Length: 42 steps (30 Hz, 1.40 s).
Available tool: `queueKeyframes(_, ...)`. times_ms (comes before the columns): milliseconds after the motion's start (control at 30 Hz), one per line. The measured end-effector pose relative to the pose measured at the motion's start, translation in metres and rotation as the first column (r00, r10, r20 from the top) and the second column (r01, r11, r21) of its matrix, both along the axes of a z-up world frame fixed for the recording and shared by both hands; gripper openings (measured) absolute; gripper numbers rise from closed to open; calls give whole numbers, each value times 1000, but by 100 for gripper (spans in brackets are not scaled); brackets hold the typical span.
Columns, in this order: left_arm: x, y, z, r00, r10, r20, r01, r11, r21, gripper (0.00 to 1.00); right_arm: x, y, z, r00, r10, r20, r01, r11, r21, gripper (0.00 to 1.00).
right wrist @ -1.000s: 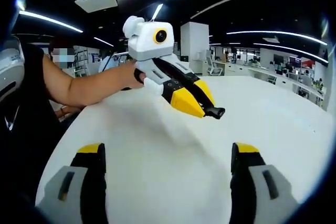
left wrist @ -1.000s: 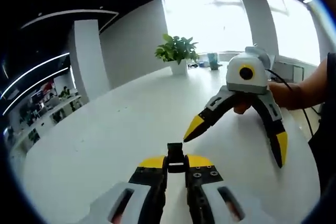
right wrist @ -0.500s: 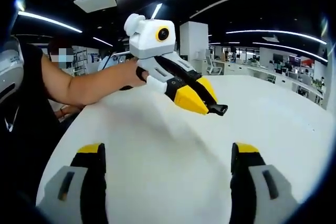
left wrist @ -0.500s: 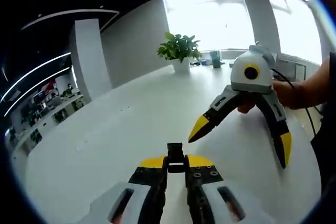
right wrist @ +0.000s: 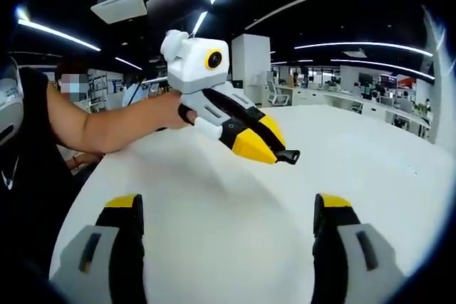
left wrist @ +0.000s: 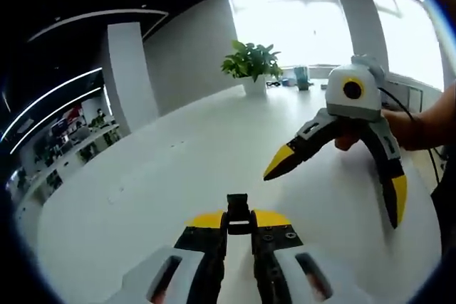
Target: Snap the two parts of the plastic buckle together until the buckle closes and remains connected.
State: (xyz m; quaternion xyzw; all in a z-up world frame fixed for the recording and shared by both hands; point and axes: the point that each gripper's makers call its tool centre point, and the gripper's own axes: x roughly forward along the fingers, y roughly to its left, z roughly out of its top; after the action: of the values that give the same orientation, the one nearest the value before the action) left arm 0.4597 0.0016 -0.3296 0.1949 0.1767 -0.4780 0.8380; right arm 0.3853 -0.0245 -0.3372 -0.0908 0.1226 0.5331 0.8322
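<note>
A small black buckle part (left wrist: pixel 237 208) sticks out between the yellow tips of my left gripper (left wrist: pixel 237 220), which is shut on it above the white table (left wrist: pixel 157 176). The right gripper view has the same left gripper (right wrist: pixel 265 144) coming in from the left, held by a person's hand, with the black buckle part (right wrist: pixel 288 155) poking out of its tip. My right gripper (right wrist: pixel 228 208) stands wide open with nothing between its fingers, a short way from the buckle part. In the left gripper view the right gripper (left wrist: pixel 339 180) hovers open at the right, apart from the buckle part.
The round white table (right wrist: pixel 235 240) spreads under both grippers. A potted plant (left wrist: pixel 251 63) stands at its far edge by bright windows. A person's bare arm (right wrist: pixel 107 124) reaches in from the left, and office desks (right wrist: pixel 370 105) lie behind.
In the left gripper view the right gripper has drifted a little right and farther off. The left gripper stays shut on the buckle part, and the right stays open.
</note>
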Motion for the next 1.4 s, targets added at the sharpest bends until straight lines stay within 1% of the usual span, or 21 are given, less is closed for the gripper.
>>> queueKeyframes(33,0,-2,1,1000,-5,-3,5,1000,-6,11,1,-1,0,1000,-5,-3,5,1000,3,100)
queueKeyframes(67,1,-3,2,1000,6,-13,-6,1000,-14,11,3,-2,1,1000,-15,-4,15,1000,5,100)
queueKeyframes(233,5,-6,8,1000,22,-11,-22,999,-25,11,8,-7,3,999,-49,0,49,999,9,100)
queueKeyframes(400,6,-8,9,999,26,-26,-27,999,-20,11,13,-13,13,996,-83,14,83,996,43,100)
queueKeyframes(600,7,-10,10,999,30,-18,-30,999,-14,11,19,-18,14,993,-113,20,112,993,43,100)
queueKeyframes(633,7,-11,10,999,31,-20,-32,999,-13,11,20,-19,14,993,-118,27,116,992,41,100)
queueKeyframes(667,8,-11,10,999,32,-21,-32,999,-13,11,22,-18,19,992,-111,68,107,993,57,100)
queueKeyframes(700,9,-12,10,999,35,-20,-35,999,-14,11,22,-19,22,989,-118,86,112,992,65,100)
queueKeyframes(767,9,-13,10,999,33,-22,-33,999,-12,11,23,-22,25,988,-125,95,119,991,68,100)
queueKeyframes(833,11,-14,11,999,26,-20,-26,1000,3,11,26,-25,28,982,-137,130,130,989,64,100)
queueKeyframes(900,15,-15,17,999,26,-27,-26,1000,-3,11,27,-26,28,982,-142,127,135,989,64,100)
queueKeyframes(967,19,-18,25,999,33,-35,-35,999,-42,11,28,-28,27,982,-152,116,145,988,60,100)
queueKeyframes(1033,20,-19,27,999,34,-39,-36,998,-51,11,30,-30,26,981,-169,94,164,985,60,100)
queueKeyframes(1133,23,-21,29,999,37,-36,-39,998,-57,11,32,-34,27,979,-182,89,176,982,71,100)
queueKeyframes(1400,23,-24,32,999,32,-28,-33,998,-55,11,35,-37,26,976,-199,86,194,979,64,100)
